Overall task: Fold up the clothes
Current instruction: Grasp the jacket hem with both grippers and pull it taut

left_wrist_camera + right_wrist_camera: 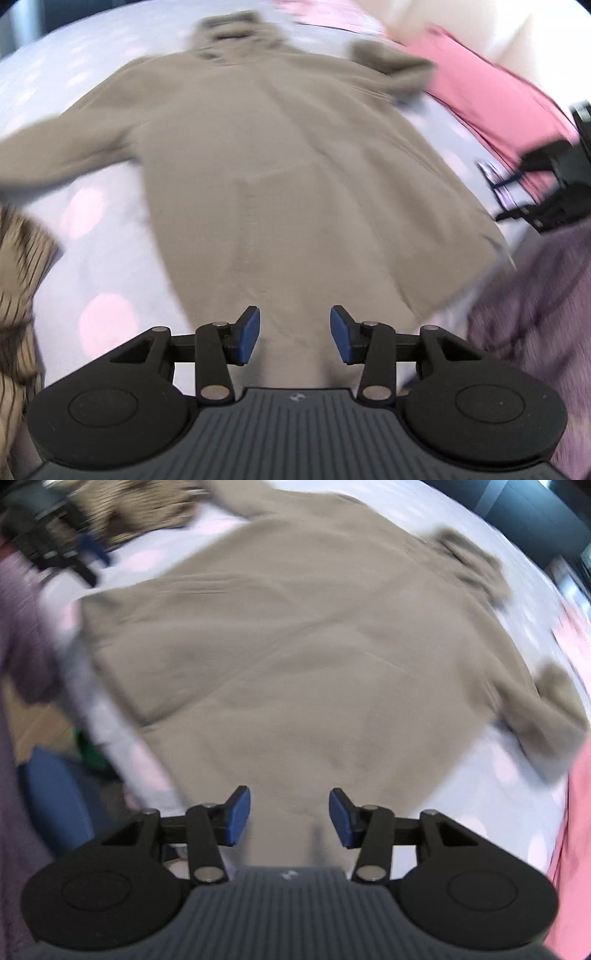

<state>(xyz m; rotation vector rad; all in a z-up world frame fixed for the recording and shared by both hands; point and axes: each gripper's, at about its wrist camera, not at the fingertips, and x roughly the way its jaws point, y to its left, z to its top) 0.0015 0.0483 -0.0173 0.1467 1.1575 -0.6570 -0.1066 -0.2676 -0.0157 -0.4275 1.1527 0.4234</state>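
Both grippers — left [294,334] and right [289,816] — are seen with jaws parted, nothing clasped. Beyond them the tan sweater [280,177] is spread mid-frame on the dotted sheet [99,254] — soft, limp, probably best pinched at hem corners.

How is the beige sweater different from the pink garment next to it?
The beige sweater lies spread flat in the middle of the dotted sheet, sleeves out; the pink garment lies off at the edge, only partly in view. The sweater looks thick and knitted, the pink garment smoother and thinner. Both rest on the same sheet, and neither is gripped.
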